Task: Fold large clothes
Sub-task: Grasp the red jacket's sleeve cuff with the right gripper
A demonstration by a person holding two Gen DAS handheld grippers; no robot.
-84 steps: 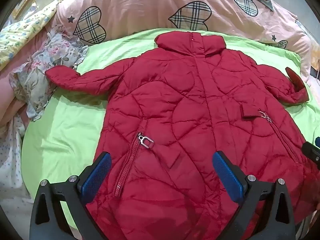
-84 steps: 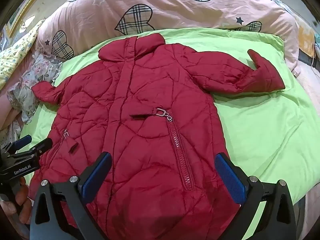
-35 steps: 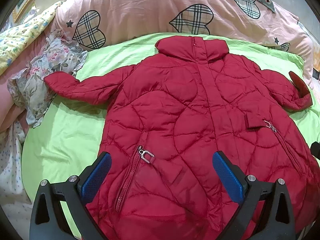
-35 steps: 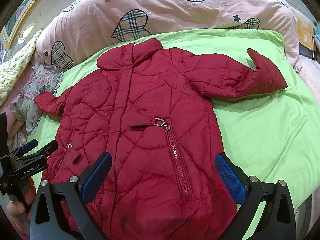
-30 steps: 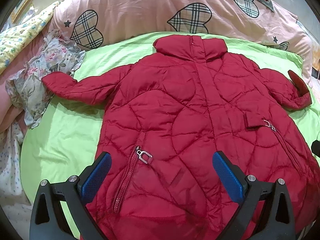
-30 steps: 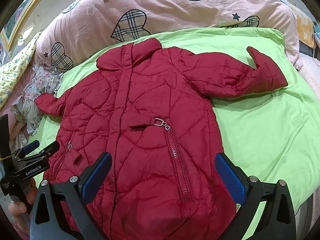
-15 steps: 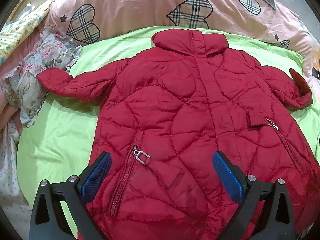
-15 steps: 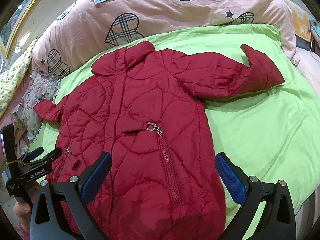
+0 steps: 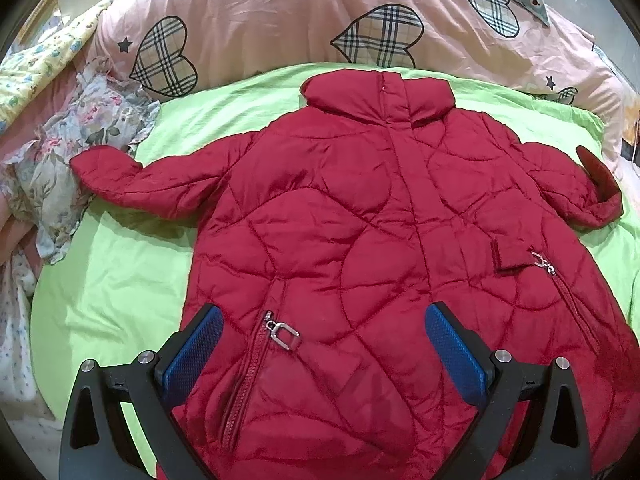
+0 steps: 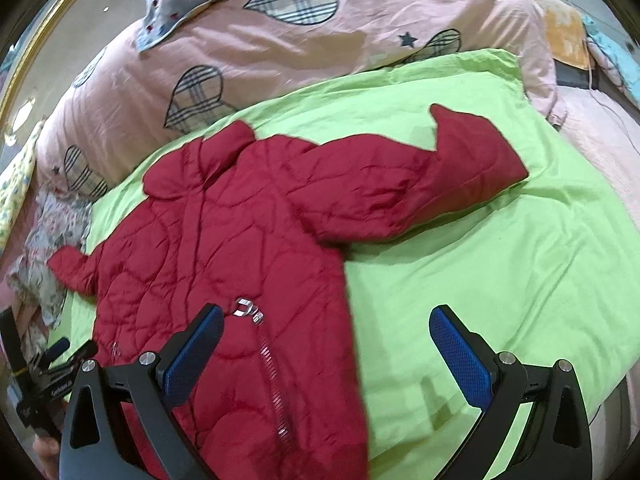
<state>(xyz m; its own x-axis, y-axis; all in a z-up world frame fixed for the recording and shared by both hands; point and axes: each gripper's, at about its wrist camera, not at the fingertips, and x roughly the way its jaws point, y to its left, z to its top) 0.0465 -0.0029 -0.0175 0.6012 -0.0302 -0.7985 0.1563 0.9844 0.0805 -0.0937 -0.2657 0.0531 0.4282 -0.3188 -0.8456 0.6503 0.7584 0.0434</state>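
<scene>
Your left gripper [image 9: 324, 344] and right gripper [image 10: 326, 344]: jaws wide, empty; red coat [image 9: 372, 240] spread flat on bed, ready for folding.

We see a dark red quilted coat [image 9: 352, 240] on a lime-green sheet [image 9: 112, 280], a pink duvet [image 9: 260, 20] with plaid hearts and dark stars, a pale floral cloth [image 9: 80, 128], and our claws' blue pads [image 9: 194, 354] on black frames.
</scene>
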